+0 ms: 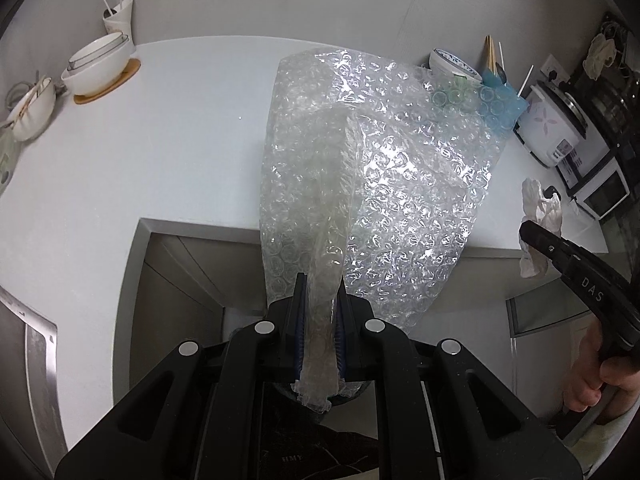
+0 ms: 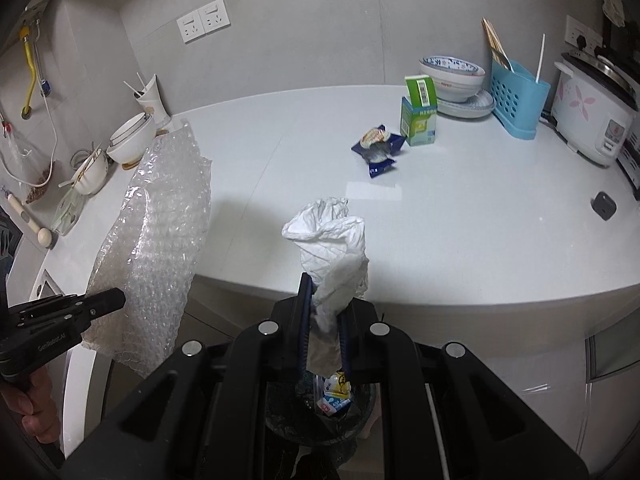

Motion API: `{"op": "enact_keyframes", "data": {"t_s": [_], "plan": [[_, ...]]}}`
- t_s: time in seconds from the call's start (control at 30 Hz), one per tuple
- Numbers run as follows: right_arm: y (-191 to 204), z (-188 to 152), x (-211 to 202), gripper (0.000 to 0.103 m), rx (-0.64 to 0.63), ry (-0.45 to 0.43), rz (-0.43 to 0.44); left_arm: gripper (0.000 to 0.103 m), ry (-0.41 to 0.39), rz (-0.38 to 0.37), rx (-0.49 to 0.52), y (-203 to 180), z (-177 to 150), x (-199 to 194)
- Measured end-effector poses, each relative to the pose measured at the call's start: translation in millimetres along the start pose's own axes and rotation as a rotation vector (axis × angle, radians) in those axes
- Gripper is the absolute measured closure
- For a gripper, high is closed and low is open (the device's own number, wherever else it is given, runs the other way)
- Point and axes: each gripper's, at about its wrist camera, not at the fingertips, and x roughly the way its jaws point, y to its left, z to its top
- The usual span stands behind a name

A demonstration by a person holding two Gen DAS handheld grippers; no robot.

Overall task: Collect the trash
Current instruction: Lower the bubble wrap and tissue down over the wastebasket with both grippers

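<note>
The clear, crinkled sheet of bubble wrap (image 1: 372, 168) hangs in the air in front of the white tabletop (image 1: 180, 140), a gathered fold of it pinched tight between the jaws of the left gripper (image 1: 320, 300). Beside it, the crumpled white paper tissue (image 2: 332, 240) is clamped in the closed jaws of the right gripper (image 2: 324, 300), its loose end standing up above them. Just below that gripper, the right wrist view shows the dark, bag-lined trash bin (image 2: 320, 412) with a small printed wrapper already inside.

The step in hand looks like the drop into the bin. To do it well, each piece should be brought squarely over the bin's mouth before its jaws let go. The tissue is compact and should fall cleanly. The bubble wrap is wide, light and springy, so it is likely to catch on the rim or drift; lowering its bottom edge into the opening first would help.

Farther back on the tabletop lie a torn blue snack wrapper (image 2: 376, 150) and an opened green and white carton (image 2: 418, 120), apparently trash not yet collected. A blue plastic utensil caddy (image 2: 518, 100) and a white rice cooker (image 2: 592, 116) stand near the wall.
</note>
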Motion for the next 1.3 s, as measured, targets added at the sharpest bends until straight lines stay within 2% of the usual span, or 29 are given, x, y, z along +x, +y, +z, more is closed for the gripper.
{"op": "enact_keyframes", "data": {"t_s": [0.4,0.63,0.73,0.8,0.93,1.1,1.3], "plan": [[-2,-40,13,0.092,0.008,0.074,0.031,0.092,0.069,-0.010,0.028,7,-45,24],[-1,-63,32,0.092,0.006,0.128,0.058,0.092,0.126,0.012,0.043,14,-73,47],[0,-75,43,0.092,-0.005,0.152,0.058,0.092,0.155,0.017,0.033,19,-82,59],[3,-84,50,0.092,-0.023,0.172,0.051,0.092,0.180,0.059,0.043,23,-87,69],[12,-95,61,0.092,-0.071,0.184,0.048,0.092,0.209,0.064,0.034,30,-94,84],[18,-107,82,0.091,-0.091,0.209,0.099,0.092,0.231,0.080,0.040,28,-101,103],[17,-119,106,0.091,-0.097,0.237,0.094,0.092,0.274,0.087,0.038,26,-113,126]]}}
